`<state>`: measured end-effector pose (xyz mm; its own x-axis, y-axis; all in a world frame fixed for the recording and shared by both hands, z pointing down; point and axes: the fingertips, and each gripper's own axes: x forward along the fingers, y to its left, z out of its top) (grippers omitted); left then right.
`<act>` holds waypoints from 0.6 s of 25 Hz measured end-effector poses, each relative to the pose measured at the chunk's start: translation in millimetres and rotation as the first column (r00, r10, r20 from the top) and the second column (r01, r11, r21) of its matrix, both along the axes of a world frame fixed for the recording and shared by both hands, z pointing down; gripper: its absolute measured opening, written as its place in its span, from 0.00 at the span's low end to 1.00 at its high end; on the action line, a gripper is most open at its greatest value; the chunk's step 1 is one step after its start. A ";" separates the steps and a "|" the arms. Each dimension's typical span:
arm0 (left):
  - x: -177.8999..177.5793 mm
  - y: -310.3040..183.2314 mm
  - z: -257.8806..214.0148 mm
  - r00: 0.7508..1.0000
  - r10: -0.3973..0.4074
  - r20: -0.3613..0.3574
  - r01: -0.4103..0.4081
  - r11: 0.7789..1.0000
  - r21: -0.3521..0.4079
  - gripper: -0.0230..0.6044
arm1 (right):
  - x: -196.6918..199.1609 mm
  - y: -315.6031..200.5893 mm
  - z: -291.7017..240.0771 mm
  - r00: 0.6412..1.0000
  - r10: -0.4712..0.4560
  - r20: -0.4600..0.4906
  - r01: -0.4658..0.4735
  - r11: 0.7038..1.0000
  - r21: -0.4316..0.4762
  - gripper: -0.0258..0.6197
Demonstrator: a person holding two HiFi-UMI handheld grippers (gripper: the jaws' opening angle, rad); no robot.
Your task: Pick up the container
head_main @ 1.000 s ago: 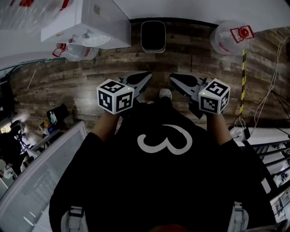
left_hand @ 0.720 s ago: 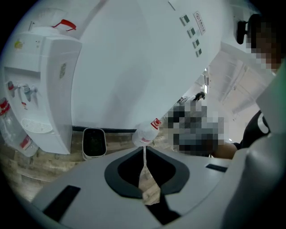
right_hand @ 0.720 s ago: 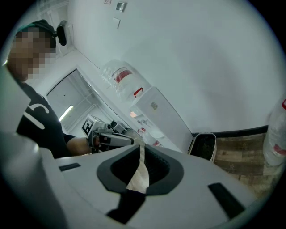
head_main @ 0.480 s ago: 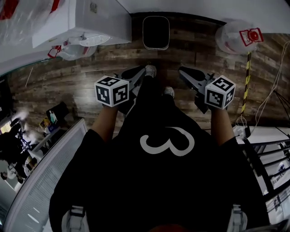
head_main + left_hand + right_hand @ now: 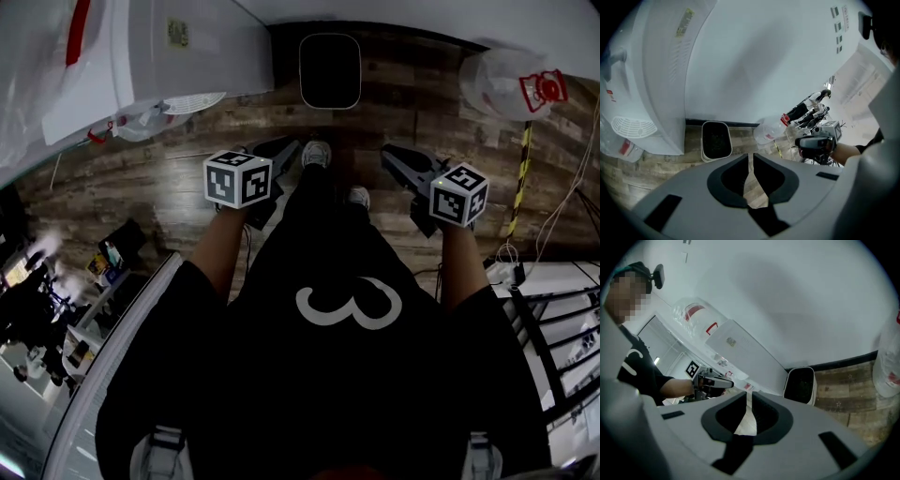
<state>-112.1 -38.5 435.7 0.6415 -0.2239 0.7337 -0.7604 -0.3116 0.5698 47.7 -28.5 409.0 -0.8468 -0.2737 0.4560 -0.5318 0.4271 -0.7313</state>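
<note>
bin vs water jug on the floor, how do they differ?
The bin is white-rimmed, dark inside and open-topped; the water jug is clear plastic with a red label. The bin sits dead ahead; the water jug is off to the right. Both rest on the wood floor by the wall.

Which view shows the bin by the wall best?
The head view: it looks down into the bin, with the whole rim clear. The left gripper view shows it at a slant; in the right gripper view its base is hidden.
</note>
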 end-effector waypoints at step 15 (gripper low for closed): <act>-36.7 -40.7 209.8 0.998 0.020 0.056 -0.019 1.000 -0.022 0.20 | 6.9 -37.8 213.1 0.996 -0.018 -0.089 0.015 0.999 -0.037 0.22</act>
<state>-148.8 -79.2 645.6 0.6034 -0.1955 0.7731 -0.7853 -0.3145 0.5333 54.7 -66.3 622.2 -0.8063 -0.2420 0.5397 -0.5891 0.4107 -0.6960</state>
